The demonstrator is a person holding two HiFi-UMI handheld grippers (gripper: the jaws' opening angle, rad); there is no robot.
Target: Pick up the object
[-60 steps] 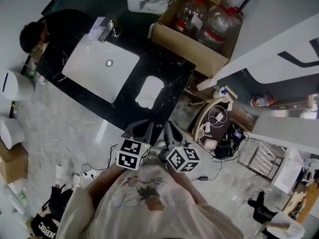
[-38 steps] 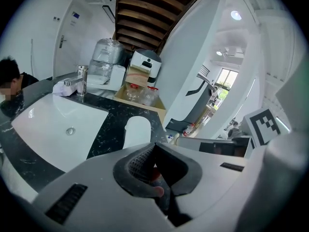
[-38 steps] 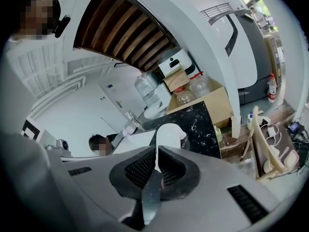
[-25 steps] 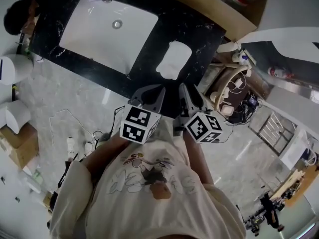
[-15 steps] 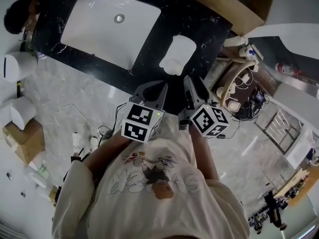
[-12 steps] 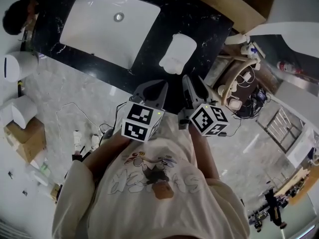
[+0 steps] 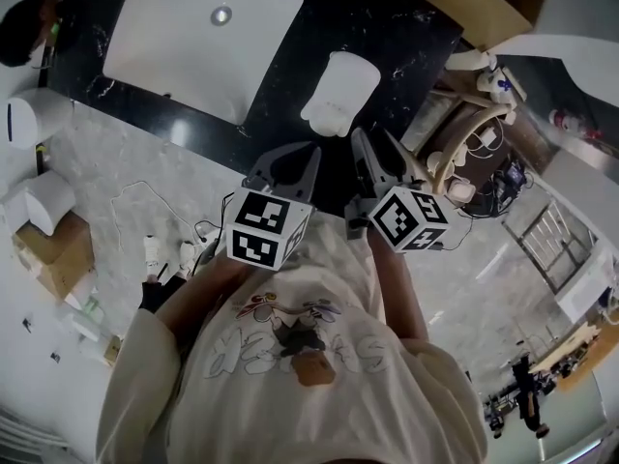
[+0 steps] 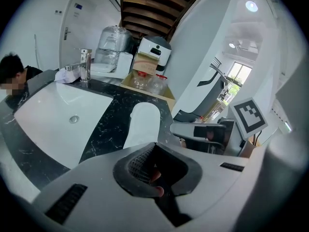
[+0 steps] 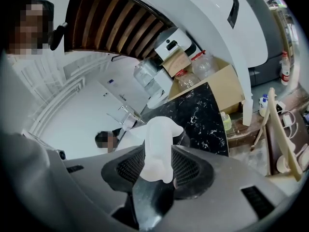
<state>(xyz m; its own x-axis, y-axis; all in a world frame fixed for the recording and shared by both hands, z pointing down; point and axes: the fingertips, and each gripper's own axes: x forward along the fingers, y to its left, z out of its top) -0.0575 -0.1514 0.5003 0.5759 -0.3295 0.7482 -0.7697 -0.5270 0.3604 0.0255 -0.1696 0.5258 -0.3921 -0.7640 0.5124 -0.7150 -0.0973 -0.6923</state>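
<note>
The black marble surface fills the far part of the head view, and the white rectangular sink basin is sunk in its left half. To the right of the basin, apart from its rim, the white rounded oblong object lies flat on the surface. Its long axis runs from near to far, with the far end leaning a little to the right, so its narrow near end is turned toward the person.

Both tools are held side by side at the near edge of the surface. The object is on the far side of both, about between them. The left gripper has its jaws spread with nothing in the gap. In the left gripper view the object is beyond the gap and slightly to the left of it. The right gripper has its jaws spread too. In the right gripper view the object stands exactly in the line of the gap, but the head view shows it beyond the tips, and the pads do not touch it.

I judge the right gripper the better placed one: a straight push toward the far side would bring the near end of the object between its jaws, and they could then close across the short width
</note>
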